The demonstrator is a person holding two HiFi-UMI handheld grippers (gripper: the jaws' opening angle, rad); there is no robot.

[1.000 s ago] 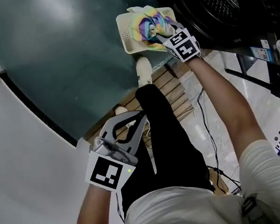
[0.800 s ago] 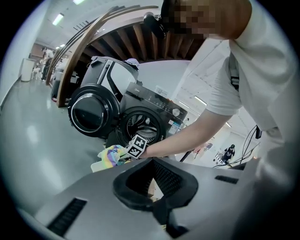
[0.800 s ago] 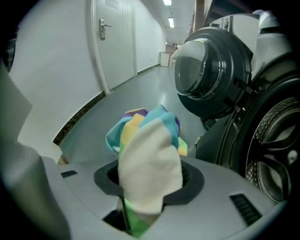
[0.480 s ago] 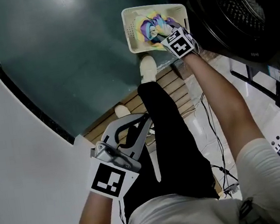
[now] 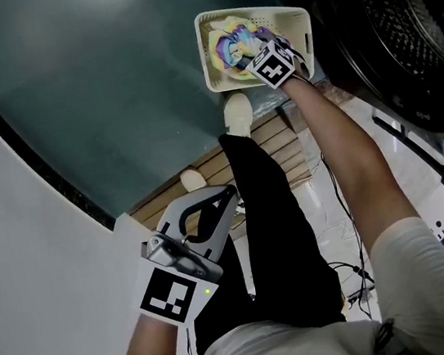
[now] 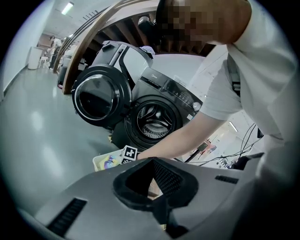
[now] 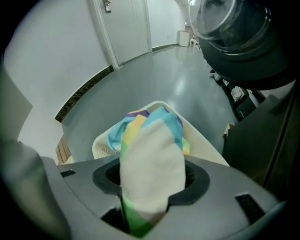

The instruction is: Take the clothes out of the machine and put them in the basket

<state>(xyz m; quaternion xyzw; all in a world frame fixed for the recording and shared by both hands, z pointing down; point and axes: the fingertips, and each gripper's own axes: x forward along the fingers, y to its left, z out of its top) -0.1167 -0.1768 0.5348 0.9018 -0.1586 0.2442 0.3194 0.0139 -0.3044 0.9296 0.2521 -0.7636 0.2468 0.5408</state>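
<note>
On grey-green floor | cream basket beside black washer | right gripper pinching clothes | left gripper pressed together

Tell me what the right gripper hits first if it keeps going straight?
Probably the basket right below. The right gripper has just been opening its jaws, with the colourful cloth between them, so cloth lands first.

The garment shows pastel bands of blue, yellow, green and purple, plus a plain white patch. In the head view:
- 12 o'clock: the basket is cream, with dotted perforations.
- 2 o'clock: the washing machine is black.
- 10 o'clock: the floor is dull teal-grey.
</note>
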